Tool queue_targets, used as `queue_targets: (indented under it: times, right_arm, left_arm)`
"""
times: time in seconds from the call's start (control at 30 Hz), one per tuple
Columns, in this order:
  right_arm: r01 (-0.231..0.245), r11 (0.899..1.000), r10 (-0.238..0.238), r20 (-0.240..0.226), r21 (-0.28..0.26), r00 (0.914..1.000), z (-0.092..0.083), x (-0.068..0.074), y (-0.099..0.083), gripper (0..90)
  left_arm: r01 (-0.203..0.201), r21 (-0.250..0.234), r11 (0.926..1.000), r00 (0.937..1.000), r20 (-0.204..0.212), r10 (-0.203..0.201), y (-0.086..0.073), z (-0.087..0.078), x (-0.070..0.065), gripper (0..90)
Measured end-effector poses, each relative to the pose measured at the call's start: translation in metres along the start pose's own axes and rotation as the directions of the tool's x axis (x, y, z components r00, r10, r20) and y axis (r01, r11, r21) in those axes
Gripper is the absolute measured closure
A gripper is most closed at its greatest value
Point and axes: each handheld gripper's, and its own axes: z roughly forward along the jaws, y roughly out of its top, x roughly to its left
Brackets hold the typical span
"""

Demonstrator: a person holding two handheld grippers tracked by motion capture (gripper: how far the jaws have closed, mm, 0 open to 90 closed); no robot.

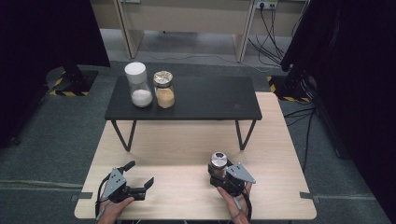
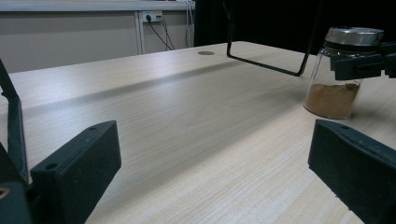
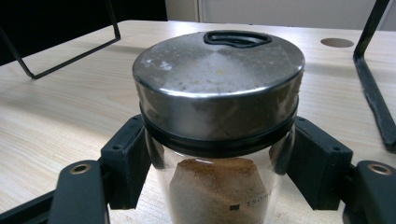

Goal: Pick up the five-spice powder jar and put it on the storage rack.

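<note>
High view sits above your side, looks fwd and down over the whole counter [image 1: 187, 154] and black shelf [image 1: 205, 100]. Left tool [image 1: 139, 186] cam rides low, near the surface, facing across to the spice jar [image 2: 338, 77]. Right tool [image 1: 219, 179] cam is v. close on that jar's lid. All 3 views share the jar.

Brown powder in silver-lidded jar [image 3: 219, 140], black tool [image 3: 219, 168]
</note>
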Motion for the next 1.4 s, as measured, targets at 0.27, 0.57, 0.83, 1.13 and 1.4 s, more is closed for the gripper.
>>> queue_targets:
  times: [0.27, 0.57, 0.83, 1.13, 1.4]
  right_arm:
    - [0.016, 1.000, -0.015, 0.007, -0.017, 0.9999, -0.003, 0.002, 0.004, 30.2]
    - [0.032, 0.999, -0.032, -0.006, -0.031, 0.9995, -0.009, 0.007, 0.016, 30.3]
    - [0.053, 0.998, -0.055, -0.040, -0.042, 0.9977, -0.015, 0.013, 0.035, 30.4]
    - [0.064, 0.997, -0.067, -0.074, -0.042, 0.9950, -0.019, 0.018, 0.047, 30.5]
    - [0.069, 0.996, -0.074, -0.098, -0.056, 0.9924, -0.022, 0.023, 0.056, 30.5]
  left_arm:
    - [0.001, 0.000, 1.0000, 1.0000, 0.000, -0.001, 0.000, 0.000, 0.000, 2.0]
    - [0.001, 0.000, 1.0000, 1.0000, 0.000, -0.001, 0.000, 0.000, 0.000, 2.0]
    - [0.000, -0.001, 1.0000, 1.0000, 0.000, 0.000, 0.000, 0.000, 0.000, 2.0]
    - [0.000, -0.001, 1.0000, 1.0000, 0.000, 0.000, 0.000, 0.000, 0.000, 2.1]
    - [0.000, -0.001, 1.0000, 1.0000, 0.000, 0.000, 0.000, 0.000, 0.000, 2.1]
